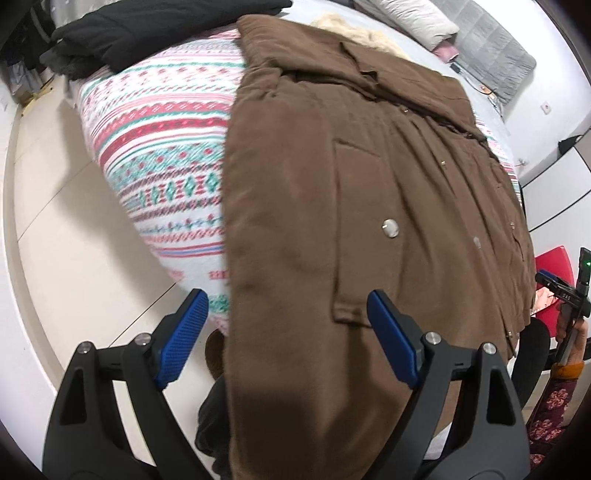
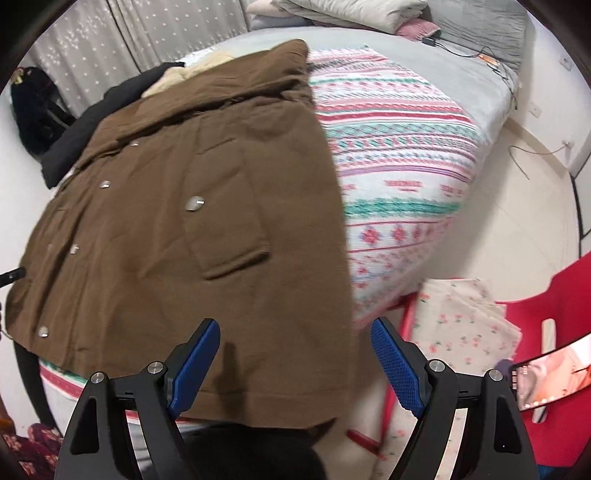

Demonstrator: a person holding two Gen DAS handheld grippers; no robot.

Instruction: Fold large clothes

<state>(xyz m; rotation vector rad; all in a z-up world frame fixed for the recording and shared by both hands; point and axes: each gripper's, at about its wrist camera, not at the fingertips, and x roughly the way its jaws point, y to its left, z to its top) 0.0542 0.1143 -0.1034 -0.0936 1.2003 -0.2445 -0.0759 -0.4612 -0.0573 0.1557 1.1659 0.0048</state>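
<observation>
Brown padded coat with metal snap buttons [image 1: 369,184] lies spread on the patterned bedspread [image 1: 159,147].
Left claw [image 1: 286,334] and right claw [image 2: 295,363] both gape wide, holding nothing, over its hem.

Patterned blanket [image 2: 399,155] beside the brown coat [image 2: 177,236] lies bare (black garment [image 1: 147,33] borders it).
</observation>
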